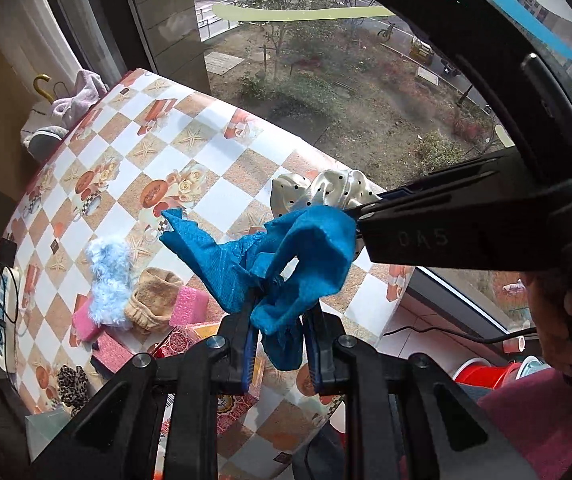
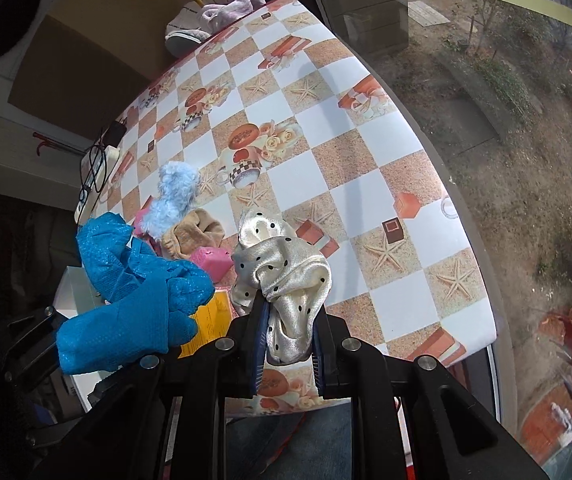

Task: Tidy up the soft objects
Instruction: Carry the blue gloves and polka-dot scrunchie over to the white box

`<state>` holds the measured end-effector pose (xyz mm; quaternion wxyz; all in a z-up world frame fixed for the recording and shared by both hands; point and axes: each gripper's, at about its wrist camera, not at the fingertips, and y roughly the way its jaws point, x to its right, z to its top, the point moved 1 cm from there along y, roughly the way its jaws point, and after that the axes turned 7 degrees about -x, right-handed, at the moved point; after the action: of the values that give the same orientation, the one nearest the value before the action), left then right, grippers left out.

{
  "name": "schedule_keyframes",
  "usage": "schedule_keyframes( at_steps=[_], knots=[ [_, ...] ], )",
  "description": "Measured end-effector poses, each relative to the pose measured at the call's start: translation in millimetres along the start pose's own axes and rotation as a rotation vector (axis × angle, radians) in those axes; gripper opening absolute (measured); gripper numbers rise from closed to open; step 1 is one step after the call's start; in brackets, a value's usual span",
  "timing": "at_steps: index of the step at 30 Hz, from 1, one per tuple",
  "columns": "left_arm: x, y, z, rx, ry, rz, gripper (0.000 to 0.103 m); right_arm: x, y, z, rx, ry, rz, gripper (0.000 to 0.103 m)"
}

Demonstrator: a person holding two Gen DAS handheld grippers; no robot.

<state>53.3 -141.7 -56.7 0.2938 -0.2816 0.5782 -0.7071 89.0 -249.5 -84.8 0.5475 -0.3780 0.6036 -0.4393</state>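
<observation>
My left gripper (image 1: 280,334) is shut on a crumpled blue cloth (image 1: 286,256) and holds it above the checkered table (image 1: 206,160). The blue cloth also shows at the left of the right wrist view (image 2: 134,296). My right gripper (image 2: 288,336) is shut on a cream satin scrunchie with black dots (image 2: 286,276), held above the table's near edge. In the left wrist view the right gripper (image 1: 356,220) comes in from the right, with the scrunchie (image 1: 326,190) just behind the blue cloth. The two cloths hang close together.
A fluffy light-blue piece (image 1: 108,276), a tan knit piece (image 1: 154,296) and pink foam blocks (image 1: 188,306) lie together on the table. A leopard scrunchie (image 1: 72,384) lies near the edge. A power strip with cables (image 2: 94,176) sits at the left edge. A window (image 2: 506,120) borders the table.
</observation>
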Motion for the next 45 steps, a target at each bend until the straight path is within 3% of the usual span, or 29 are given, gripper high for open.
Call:
schedule_keyframes(
  at_steps=[7, 11, 17, 25, 34, 45],
  knots=[
    [19, -2, -39, -0.003, 0.144, -0.053, 0.023, -9, 6, -41, -0.01, 0.044, -0.042, 0.02],
    [23, -5, -60, 0.0, 0.178, -0.08, 0.023, -13, 8, -59, -0.018, 0.031, -0.061, 0.02],
    [14, -13, -91, 0.007, 0.19, -0.062, 0.023, -26, 18, -82, -0.051, -0.027, -0.081, 0.02],
    [-27, -28, -135, 0.025, 0.069, -0.026, 0.023, -63, 42, -112, -0.127, -0.162, -0.069, 0.02],
    [-81, -43, -182, 0.05, -0.149, 0.007, 0.023, -106, 67, -130, -0.212, -0.309, -0.063, 0.021],
    [-135, -56, -241, 0.09, -0.401, 0.072, 0.023, -196, 77, -139, -0.246, -0.61, -0.097, 0.021]
  ],
)
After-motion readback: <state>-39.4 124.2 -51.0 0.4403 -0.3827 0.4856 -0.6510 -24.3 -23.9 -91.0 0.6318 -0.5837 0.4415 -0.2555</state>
